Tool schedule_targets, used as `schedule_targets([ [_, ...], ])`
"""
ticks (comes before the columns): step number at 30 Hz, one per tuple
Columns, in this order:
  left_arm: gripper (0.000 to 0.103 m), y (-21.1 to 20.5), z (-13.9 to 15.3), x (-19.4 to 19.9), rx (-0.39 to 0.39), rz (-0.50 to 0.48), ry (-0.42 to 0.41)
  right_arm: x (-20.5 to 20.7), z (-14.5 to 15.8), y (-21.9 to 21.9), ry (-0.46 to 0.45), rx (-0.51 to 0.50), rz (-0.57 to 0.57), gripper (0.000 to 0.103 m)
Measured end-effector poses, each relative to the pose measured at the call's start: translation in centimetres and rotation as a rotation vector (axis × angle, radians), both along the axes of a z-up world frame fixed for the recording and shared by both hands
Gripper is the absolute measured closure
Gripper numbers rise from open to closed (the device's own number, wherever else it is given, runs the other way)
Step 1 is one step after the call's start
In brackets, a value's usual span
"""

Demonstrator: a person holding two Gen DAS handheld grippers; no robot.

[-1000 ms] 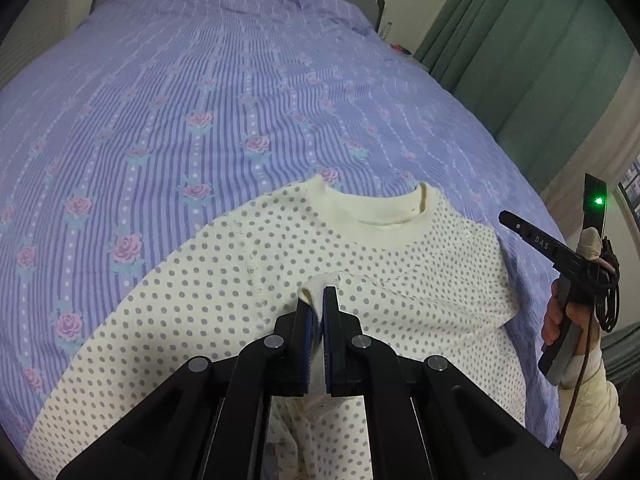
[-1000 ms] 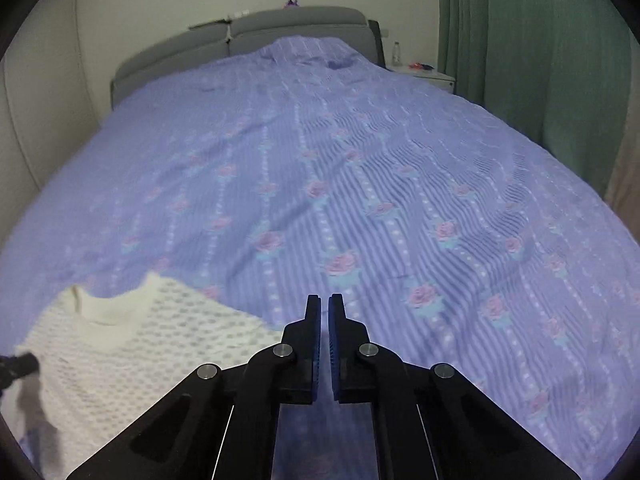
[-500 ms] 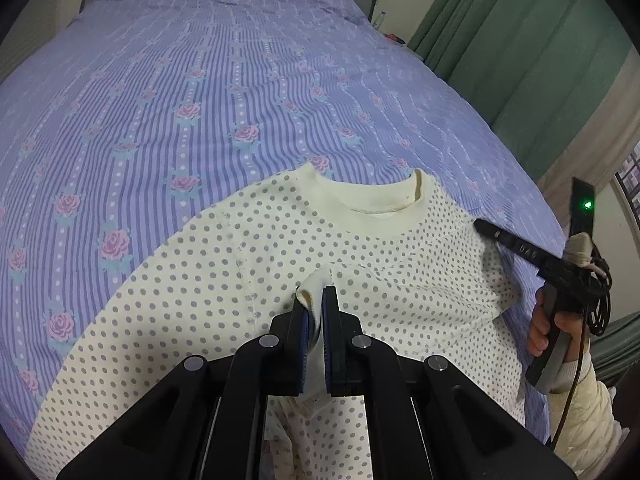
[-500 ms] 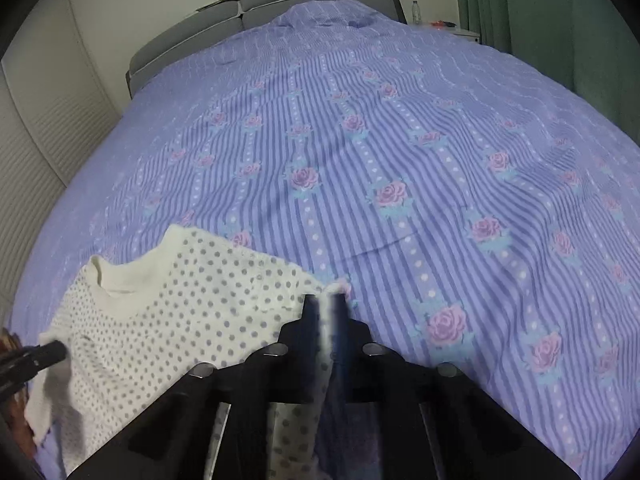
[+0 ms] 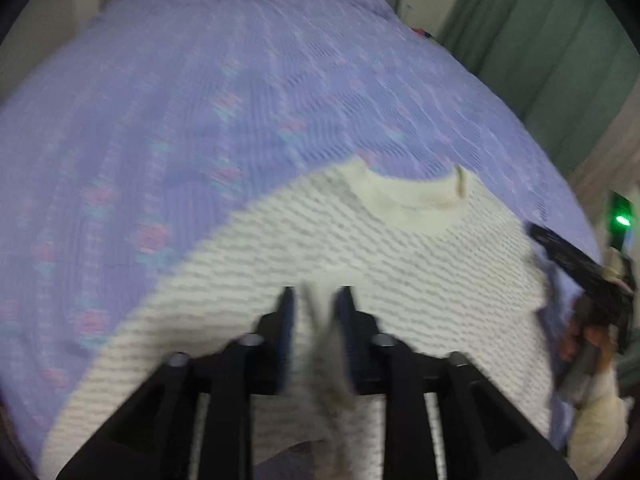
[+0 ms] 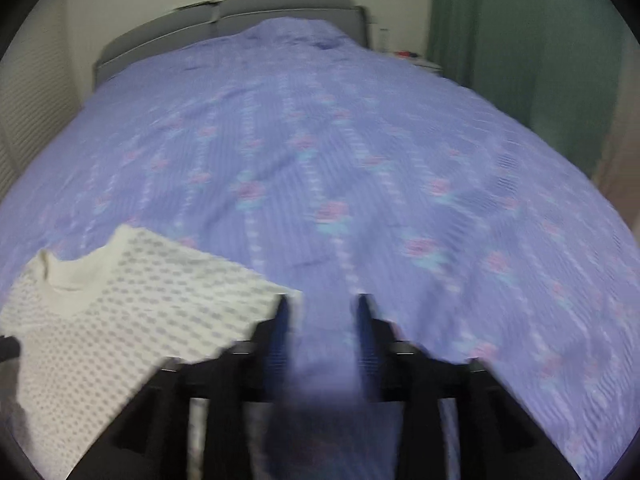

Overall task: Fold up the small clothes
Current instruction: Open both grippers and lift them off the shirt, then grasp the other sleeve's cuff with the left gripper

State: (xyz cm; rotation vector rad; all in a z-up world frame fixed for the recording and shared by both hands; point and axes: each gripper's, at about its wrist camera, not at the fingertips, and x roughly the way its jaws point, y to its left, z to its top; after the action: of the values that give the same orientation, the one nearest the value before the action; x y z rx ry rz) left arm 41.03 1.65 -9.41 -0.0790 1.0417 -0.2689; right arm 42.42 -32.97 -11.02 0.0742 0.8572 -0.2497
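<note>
A small cream top with grey dots lies flat on the purple flowered bedspread, collar away from me. My left gripper is open over its lower middle, and a fold of the cream cloth stands loose between the jaws. My right gripper is open over the bedspread just right of the top's right edge, with nothing in it. It also shows at the right of the left wrist view. Both views are blurred.
A grey headboard stands at the far end of the bed. Green curtains hang along the right side. A white wall panel is on the left.
Both grippers have opened. The left one has let go of the pinched cloth. The right gripper has moved a little right of the top's edge. The top lies flatter.
</note>
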Motion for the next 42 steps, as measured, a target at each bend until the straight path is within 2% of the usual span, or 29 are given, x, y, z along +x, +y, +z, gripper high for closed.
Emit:
schedule_targets([
  [1,0.048,0.7,0.9,-0.6,0.044,0.042,-0.050,-0.8,0.6,-0.5,-0.014,-0.006,-0.027,0.058],
  [2,0.044,1.3,1.7,-1.2,0.064,0.066,-0.087,-1.5,1.1,-0.9,-0.027,-0.015,-0.042,0.058],
  [4,0.044,2.4,2.9,-2.5,0.096,0.082,-0.122,-2.9,2.4,-1.4,-0.030,-0.049,-0.066,0.057],
  [7,0.040,2.7,4.3,-5.8,0.110,0.075,-0.158,-5.4,4.4,-0.1,-0.039,-0.071,-0.018,0.057],
  [8,0.035,2.8,4.7,-7.0,0.108,0.081,-0.172,-6.0,5.0,0.9,-0.046,-0.077,0.008,0.055],
  [9,0.034,2.8,5.0,-8.0,0.110,0.095,-0.183,-6.9,5.6,1.8,-0.053,-0.079,0.037,0.048],
  [10,0.033,2.8,5.2,-9.4,0.115,0.117,-0.197,-7.8,6.3,3.1,-0.066,-0.079,0.066,0.042],
  [13,0.033,2.6,5.6,-13.0,0.126,0.146,-0.226,-10.4,7.7,7.1,-0.105,-0.092,0.142,0.037],
  [17,0.033,3.4,5.6,-16.2,0.124,0.202,-0.222,-13.1,8.9,12.9,-0.133,-0.138,0.230,0.036],
  [20,0.033,5.3,5.1,-19.0,0.164,0.310,-0.236,-14.8,9.6,16.1,-0.141,-0.112,0.299,0.035],
  [23,0.033,7.8,3.9,-21.5,0.145,0.440,-0.242,-16.1,9.6,18.8,-0.143,-0.096,0.329,0.035],
  [27,0.033,10.8,1.9,-24.1,0.116,0.527,-0.217,-17.3,8.8,21.0,-0.140,-0.044,0.353,0.035],
  [28,0.033,11.6,1.4,-24.8,0.102,0.545,-0.210,-17.5,8.5,21.5,-0.138,-0.029,0.361,0.035],
  [30,0.033,13.2,0.5,-25.9,0.026,0.566,-0.201,-17.9,8.0,22.4,-0.130,-0.014,0.371,0.035],
  [33,0.034,15.6,-1.3,-26.9,-0.139,0.565,-0.172,-17.8,6.9,23.6,-0.108,-0.010,0.390,0.035],
  [34,0.034,16.2,-1.7,-27.0,-0.173,0.580,-0.164,-17.7,6.6,24.0,-0.095,-0.009,0.395,0.035],
  [36,0.041,17.3,-2.3,-27.1,-0.227,0.608,-0.152,-17.5,6.2,24.4,-0.082,0.003,0.405,0.035],
  [39,0.045,18.4,-3.4,-26.9,-0.293,0.640,-0.135,-17.3,5.7,24.8,-0.070,0.017,0.417,0.035],
  [42,0.056,19.2,-4.8,-26.3,-0.383,0.649,-0.106,-17.0,5.2,25.0,-0.060,0.010,0.418,0.035],
])
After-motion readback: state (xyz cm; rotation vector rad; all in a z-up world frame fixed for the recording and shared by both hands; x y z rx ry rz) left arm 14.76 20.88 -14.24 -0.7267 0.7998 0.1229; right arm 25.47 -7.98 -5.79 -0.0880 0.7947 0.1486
